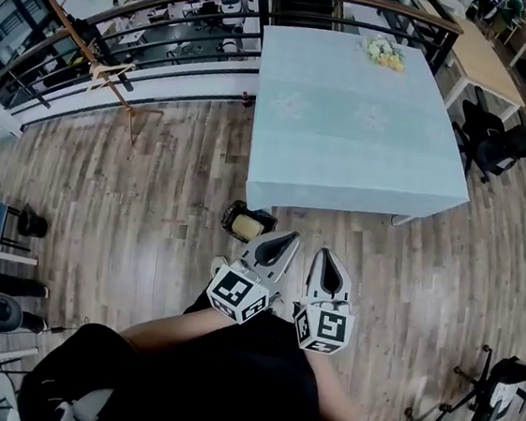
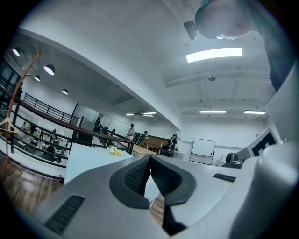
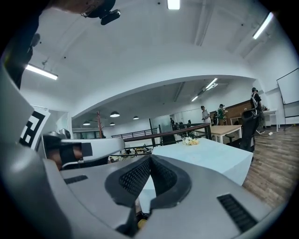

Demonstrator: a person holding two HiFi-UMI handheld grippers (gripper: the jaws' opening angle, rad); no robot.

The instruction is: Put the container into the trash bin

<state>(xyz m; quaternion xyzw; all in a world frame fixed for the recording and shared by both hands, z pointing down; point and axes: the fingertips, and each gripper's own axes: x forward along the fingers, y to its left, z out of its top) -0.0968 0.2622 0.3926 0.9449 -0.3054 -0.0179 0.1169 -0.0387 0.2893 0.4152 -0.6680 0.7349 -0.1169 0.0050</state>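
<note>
Cream-yellow container (image 1: 248,226) sits inside the black trash bin (image 1: 234,211); left tongs (image 1: 290,240) and right tongs (image 1: 325,256) closed, empty.

Trash bin (image 1: 247,223) before table (image 1: 348,130); flowers (image 1: 385,53), seemingly, atop.

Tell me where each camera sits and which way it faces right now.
Head view: on the person's head, aimed steeply down at floor, table, bin; left tool, right tool, torso show.
Left gripper view: on the left tool, looking level along its shut jaws at the table; right tool at right edge.
Right gripper view: on the right tool, facing the table; left tool at left.
Shared: table and flowers in all three.
</note>
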